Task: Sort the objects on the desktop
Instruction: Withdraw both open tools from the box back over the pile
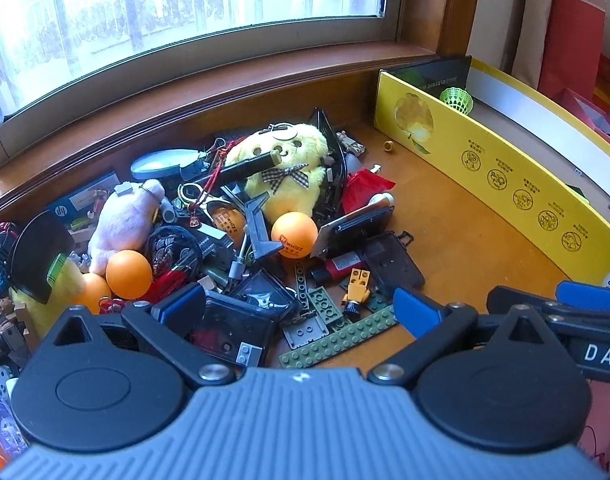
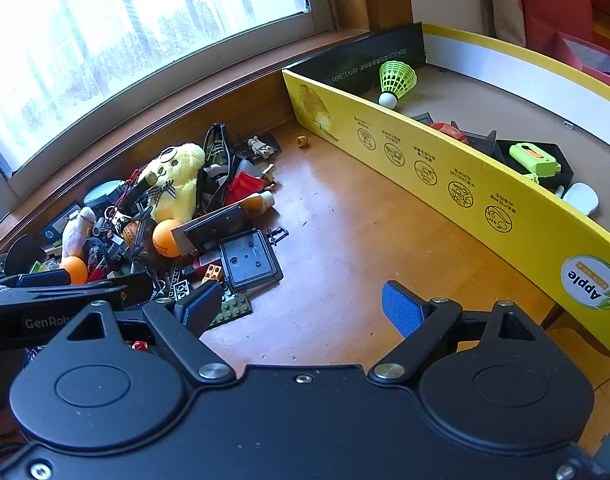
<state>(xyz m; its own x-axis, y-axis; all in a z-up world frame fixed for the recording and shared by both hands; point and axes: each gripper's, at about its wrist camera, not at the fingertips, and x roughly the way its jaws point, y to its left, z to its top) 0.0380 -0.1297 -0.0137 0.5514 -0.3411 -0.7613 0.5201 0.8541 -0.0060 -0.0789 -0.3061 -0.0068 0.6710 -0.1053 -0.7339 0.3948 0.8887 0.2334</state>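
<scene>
The pile of desktop objects point(image 2: 177, 220) sprawls across the wooden desk point(image 2: 345, 220) under the window, well left of the long yellow box point(image 2: 465, 184) along the right side. In that box sit a green shuttlecock point(image 2: 397, 80) and a lime-green gadget point(image 2: 535, 158). In the pile, a yellow plush toy point(image 1: 289, 176) sits up top, a pale plush point(image 1: 125, 220) beside it, orange balls point(image 1: 293, 234) scattered about, green building plates point(image 1: 341, 338) at the near edge. Left gripper point(image 1: 301, 312) hangs over the bricks, jaws spread, nothing held. Right gripper point(image 2: 301, 312) hovers over bare wood, released too.
</scene>
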